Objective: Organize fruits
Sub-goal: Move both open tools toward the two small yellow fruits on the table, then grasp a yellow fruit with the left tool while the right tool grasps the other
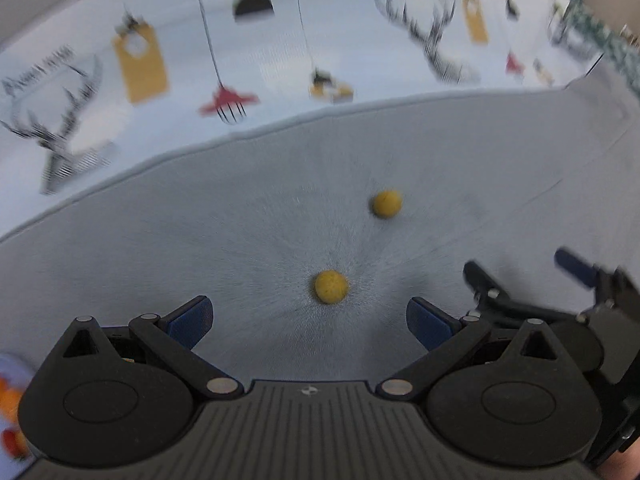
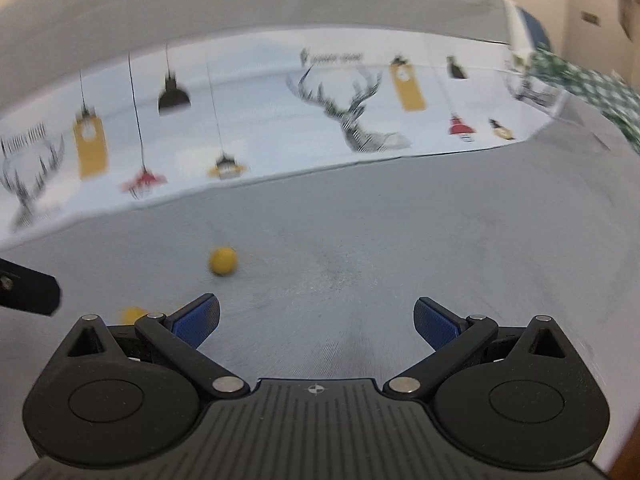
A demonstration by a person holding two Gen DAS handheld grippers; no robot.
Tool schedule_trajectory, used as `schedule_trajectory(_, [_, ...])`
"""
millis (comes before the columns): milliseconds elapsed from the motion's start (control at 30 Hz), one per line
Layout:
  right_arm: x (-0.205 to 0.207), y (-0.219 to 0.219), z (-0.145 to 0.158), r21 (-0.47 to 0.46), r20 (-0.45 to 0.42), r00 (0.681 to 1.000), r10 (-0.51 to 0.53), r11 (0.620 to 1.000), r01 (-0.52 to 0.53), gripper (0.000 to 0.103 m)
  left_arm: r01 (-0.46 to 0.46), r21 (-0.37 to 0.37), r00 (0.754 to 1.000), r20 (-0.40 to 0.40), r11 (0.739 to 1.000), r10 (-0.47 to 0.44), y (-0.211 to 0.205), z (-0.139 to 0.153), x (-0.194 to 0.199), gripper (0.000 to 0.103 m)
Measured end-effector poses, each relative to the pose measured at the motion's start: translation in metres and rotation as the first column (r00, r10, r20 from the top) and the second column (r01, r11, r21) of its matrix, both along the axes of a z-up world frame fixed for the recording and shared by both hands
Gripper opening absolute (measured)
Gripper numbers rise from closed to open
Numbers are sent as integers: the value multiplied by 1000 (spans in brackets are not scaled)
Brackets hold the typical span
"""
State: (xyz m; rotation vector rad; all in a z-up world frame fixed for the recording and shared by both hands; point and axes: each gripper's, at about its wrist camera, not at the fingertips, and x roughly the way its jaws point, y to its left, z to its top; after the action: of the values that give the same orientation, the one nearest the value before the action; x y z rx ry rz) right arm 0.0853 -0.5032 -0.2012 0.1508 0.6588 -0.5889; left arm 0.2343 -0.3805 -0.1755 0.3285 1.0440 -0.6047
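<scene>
Two small round yellow fruits lie on the grey cloth. In the left wrist view the near fruit [image 1: 331, 287] sits just ahead of my open, empty left gripper [image 1: 310, 316], between the lines of its blue pads. The far fruit [image 1: 386, 203] lies beyond it, to the right. My right gripper [image 1: 520, 276] shows at the right edge of that view, open. In the right wrist view my right gripper [image 2: 316, 320] is open and empty; one fruit [image 2: 223, 261] lies ahead to the left, the other [image 2: 133, 314] is partly hidden behind the left finger.
A printed backdrop [image 1: 280, 60] with deer and hanging lamps stands behind the grey cloth [image 1: 160, 240]. Orange and red fruits [image 1: 10, 420] show blurred at the lower left edge. A green checked cloth [image 2: 592, 84] lies at the far right. My left gripper's finger [image 2: 28, 288] shows at the left edge.
</scene>
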Motion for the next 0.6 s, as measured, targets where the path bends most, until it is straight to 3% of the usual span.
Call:
schedule_trajectory(100, [24, -22, -28, 2, -37, 999, 31, 1000, -31, 102, -1, 88, 999, -46, 996, 5, -14, -40, 24, 103])
schedule_trajectory(200, [42, -35, -43, 109, -21, 994, 110, 988, -107, 102, 12, 145, 998, -56, 989, -4, -12, -64, 43, 103])
schedule_trajectory(267, [57, -35, -47, 109, -7, 987, 159, 982, -157, 102, 31, 111, 998, -51, 993, -26, -4, -66, 48, 103])
schedule_trajectory(467, [109, -19, -54, -12, -10, 969, 245, 969, -245, 102, 43, 95, 999, -8, 995, -42, 3, -67, 55, 103])
schedule_trajectory(533, [114, -13, -53, -34, -15, 965, 260, 965, -260, 99, 28, 63, 1000, 6, 998, -28, 5, -65, 54, 89])
schedule_trajectory(567, [112, -12, -50, -27, -3, 960, 280, 960, -280, 79, 37, 47, 999, 13, 998, -38, 6, -62, 52, 73])
schedule_trajectory(600, [111, -11, -47, -15, 15, 953, 304, 953, -304, 62, 56, 33, 998, 30, 998, -57, 6, -58, 49, 46])
